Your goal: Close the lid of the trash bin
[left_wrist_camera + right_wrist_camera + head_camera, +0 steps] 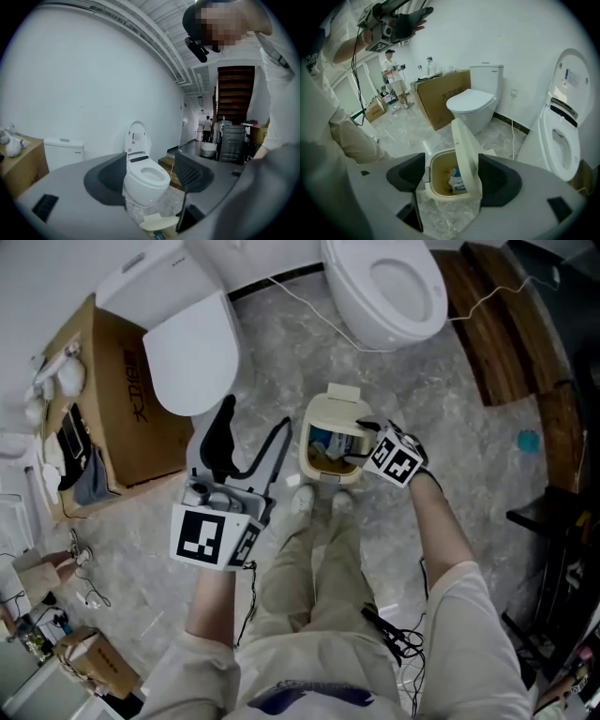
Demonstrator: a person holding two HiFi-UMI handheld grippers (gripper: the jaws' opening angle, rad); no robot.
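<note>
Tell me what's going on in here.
A person is standing over a small cream trash bin on the floor between two toilets, holding a gripper in each hand. The right gripper is down at the bin with its jaws apart. The lid stands upright between them and is not clamped. There is some packaging inside the bin. The left gripper is held off to the side, open and empty. The lid is not yet closed.
</note>
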